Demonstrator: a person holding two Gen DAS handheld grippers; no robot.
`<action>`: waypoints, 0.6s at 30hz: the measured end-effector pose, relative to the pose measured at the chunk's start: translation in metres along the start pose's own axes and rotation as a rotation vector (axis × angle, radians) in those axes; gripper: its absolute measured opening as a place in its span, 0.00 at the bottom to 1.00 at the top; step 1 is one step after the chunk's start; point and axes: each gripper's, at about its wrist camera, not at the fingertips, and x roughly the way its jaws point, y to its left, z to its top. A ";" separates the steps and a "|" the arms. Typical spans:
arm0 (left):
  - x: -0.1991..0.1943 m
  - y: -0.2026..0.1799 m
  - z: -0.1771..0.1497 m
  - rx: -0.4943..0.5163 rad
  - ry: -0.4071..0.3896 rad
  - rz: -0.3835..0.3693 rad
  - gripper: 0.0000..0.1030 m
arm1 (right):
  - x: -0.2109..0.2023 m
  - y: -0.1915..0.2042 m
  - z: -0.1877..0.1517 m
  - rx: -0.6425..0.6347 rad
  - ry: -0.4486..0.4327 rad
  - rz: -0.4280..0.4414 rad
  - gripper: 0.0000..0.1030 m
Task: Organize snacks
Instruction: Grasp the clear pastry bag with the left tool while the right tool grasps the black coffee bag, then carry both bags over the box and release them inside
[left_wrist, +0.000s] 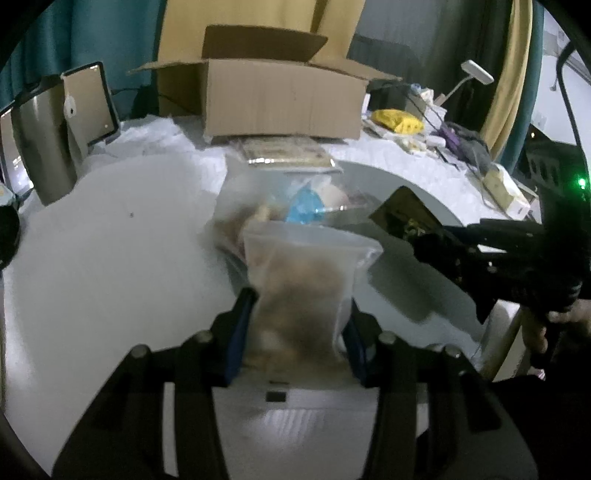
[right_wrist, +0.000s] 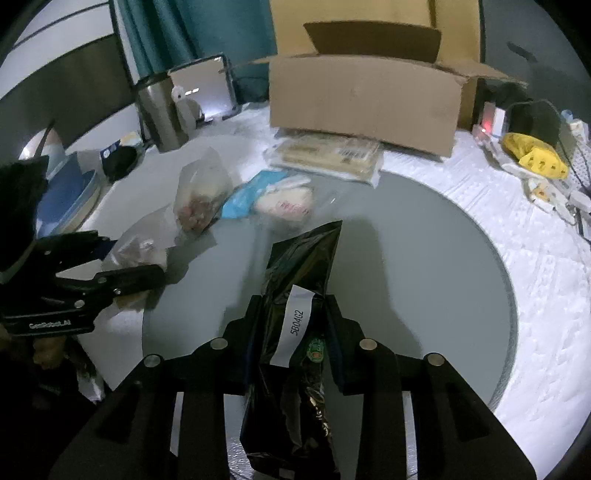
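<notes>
Currently, the left gripper is clamped on a frosted zip bag of brown snacks, held above the grey round table. The right gripper grips a black foil snack pouch with a white label, near the open cardboard box.

Dim room: teal fabric curtains hang behind the round grey surface, edged with white quilted cloth; a white desk lamp stands at the right.
</notes>
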 end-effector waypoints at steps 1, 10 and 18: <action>-0.001 0.000 0.002 -0.001 -0.004 0.000 0.45 | -0.002 -0.002 0.002 0.003 -0.006 -0.003 0.33; -0.007 -0.001 0.025 -0.019 -0.043 0.005 0.45 | -0.016 -0.018 0.027 0.006 -0.062 -0.024 0.33; -0.013 0.002 0.050 -0.019 -0.077 0.025 0.45 | -0.024 -0.030 0.049 0.016 -0.110 -0.026 0.33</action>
